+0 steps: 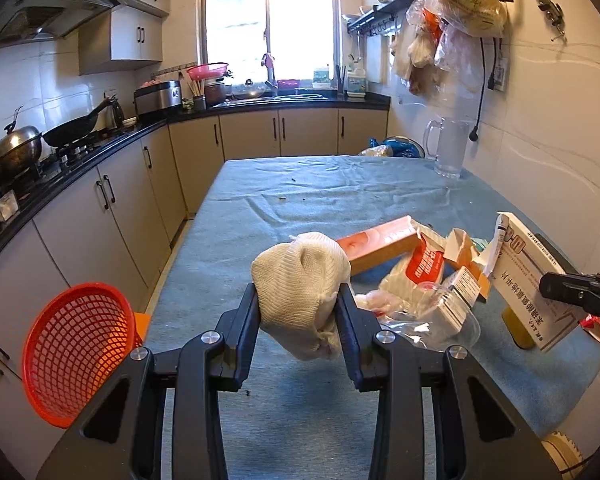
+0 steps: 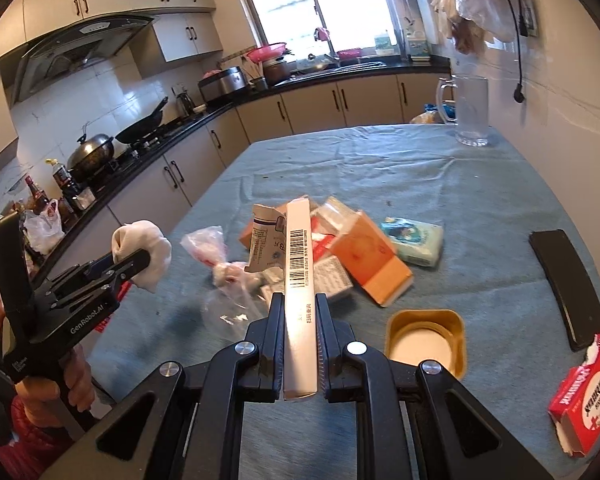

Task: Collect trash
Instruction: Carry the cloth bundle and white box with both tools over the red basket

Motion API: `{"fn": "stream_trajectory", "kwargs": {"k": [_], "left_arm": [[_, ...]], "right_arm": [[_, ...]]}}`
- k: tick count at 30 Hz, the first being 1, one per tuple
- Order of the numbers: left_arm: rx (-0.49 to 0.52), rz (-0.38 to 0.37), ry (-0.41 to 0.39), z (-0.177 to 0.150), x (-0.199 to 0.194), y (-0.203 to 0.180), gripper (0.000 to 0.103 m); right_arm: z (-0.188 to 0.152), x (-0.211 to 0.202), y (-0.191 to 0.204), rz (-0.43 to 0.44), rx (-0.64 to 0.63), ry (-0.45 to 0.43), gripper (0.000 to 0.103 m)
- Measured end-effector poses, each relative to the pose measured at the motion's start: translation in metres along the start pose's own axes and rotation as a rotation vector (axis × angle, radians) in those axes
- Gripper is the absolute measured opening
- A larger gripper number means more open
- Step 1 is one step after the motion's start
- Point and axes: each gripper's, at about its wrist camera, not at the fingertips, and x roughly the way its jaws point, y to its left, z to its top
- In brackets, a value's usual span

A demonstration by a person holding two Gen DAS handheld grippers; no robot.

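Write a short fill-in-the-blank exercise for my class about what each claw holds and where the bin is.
1. The left claw is shut on a white knitted ____.
2. The right claw grips a flat white ____ with a barcode.
3. The mesh basket at the table's edge is coloured ____.

Missing words: glove; box; red

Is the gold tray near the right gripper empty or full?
Empty. The gold tray stands upright on the tablecloth, its pale bare bottom showing, nothing inside.

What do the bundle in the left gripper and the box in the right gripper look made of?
White bundle: knitted cotton-like fabric, matte; ribbed weave and soft folds show. Flat white box: thin printed cardboard, slightly glossy; crisp edges, barcode, torn flap. Both judged by look only.
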Motion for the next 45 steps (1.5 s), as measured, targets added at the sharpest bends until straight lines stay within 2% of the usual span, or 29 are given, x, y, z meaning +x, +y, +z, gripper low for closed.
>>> {"fn": "stream_trajectory", "kwargs": {"k": [11,22,32,38,45], "left_arm": [[-0.065,0.045,-0.026,0.001,-0.009,0.042,0.036],[-0.192,0.168,-0.009,-0.019,-0.019,0.133,0.036],[-0.31,0.278,0.065,-0.048,-0.015,0.217,0.036],[-0.365,0.313,0.143,-0.062,0.005,0.247,0.036],[-0.392,0.319,0.175,-0.064,0.024,0.261,0.036]], "right_arm": [[0.016,0.029,0.052,0.086,-0.046,0.02,0.015],[0.028,0.088,0.146,0.207,-0.167,0.101,0.015],[0.026,0.145,0.229,0.296,-0.262,0.201,0.015],[0.024,0.174,0.251,0.314,-0.268,0.254,0.015],[0.029,0.204,0.266,0.327,-0.253,0.292,0.015]]}}
